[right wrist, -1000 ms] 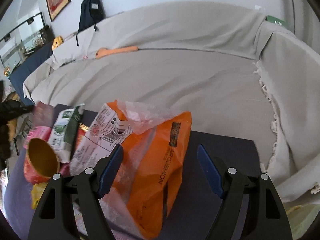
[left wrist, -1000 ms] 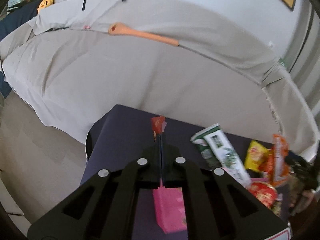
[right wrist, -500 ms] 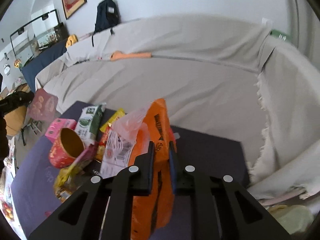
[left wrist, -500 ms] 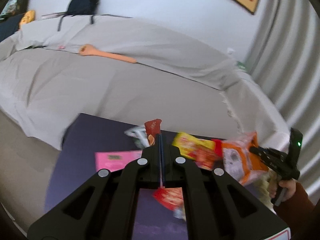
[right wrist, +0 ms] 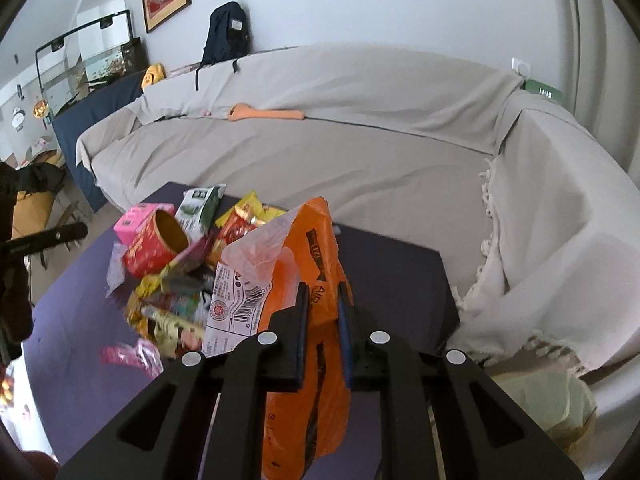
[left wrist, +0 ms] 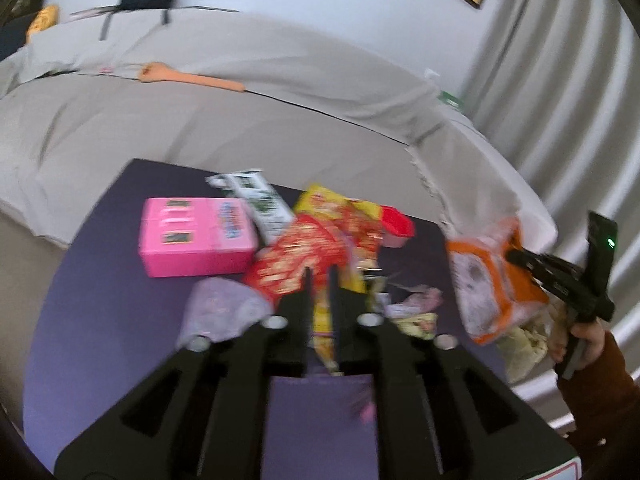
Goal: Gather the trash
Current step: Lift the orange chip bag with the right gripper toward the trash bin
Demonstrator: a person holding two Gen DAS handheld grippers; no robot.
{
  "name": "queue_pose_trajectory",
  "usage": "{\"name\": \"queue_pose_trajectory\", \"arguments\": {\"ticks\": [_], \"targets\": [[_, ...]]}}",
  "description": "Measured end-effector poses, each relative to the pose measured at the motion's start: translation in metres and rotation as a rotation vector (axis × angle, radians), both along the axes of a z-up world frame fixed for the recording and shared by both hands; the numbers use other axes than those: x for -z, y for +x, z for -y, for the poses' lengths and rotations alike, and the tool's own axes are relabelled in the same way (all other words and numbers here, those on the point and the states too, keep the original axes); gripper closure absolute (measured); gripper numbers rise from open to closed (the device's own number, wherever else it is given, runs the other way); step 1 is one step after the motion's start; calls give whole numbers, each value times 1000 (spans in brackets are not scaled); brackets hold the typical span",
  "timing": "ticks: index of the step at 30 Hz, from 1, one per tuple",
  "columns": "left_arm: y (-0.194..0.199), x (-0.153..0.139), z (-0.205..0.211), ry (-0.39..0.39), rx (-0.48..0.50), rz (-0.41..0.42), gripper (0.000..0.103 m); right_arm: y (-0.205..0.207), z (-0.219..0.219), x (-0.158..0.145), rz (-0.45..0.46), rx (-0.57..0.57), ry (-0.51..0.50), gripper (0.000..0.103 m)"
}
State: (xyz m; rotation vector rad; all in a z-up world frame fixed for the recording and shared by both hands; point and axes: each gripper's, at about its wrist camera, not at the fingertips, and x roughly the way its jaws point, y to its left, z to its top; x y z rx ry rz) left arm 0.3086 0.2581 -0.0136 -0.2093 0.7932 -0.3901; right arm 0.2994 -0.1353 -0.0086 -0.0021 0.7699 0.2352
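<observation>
Crinkled orange plastic bag (right wrist: pixel 320 264) clamped in right gripper (right wrist: pixel 323 300) jaws above purple desk (right wrist: pixel 396 268); left gripper (left wrist: pixel 320 280) jaws just parted, empty, over the litter pile.

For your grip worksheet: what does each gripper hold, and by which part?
Right gripper: orange bag, pinched through its middle. Left gripper: fingers just opened, holding nothing.

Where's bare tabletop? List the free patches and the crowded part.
Free: the purple table right of the orange bag, toward the draped couch; and the near-left stretch in front of the pink box. Crowded: the middle, where wrappers pile around the red cylindrical tub and green-and-white packet.
</observation>
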Motion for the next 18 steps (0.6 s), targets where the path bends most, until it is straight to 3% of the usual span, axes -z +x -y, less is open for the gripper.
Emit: {"name": "queue_pose_trajectory", "arguments": {"ticks": [1, 6, 12, 18], "targets": [[-1, 3, -7, -1, -21, -6, 74, -1, 1, 3, -6, 0, 9, 89], [3, 31, -43, 31, -136, -63, 66, -6, -3, 21, -37, 0, 33, 89], [4, 71, -61, 14, -219, -189, 66, -8, -8, 44, -84, -2, 35, 89], [20, 93, -45, 30, -267, -208, 65, -9, -9, 60, -130, 4, 61, 89]]}}
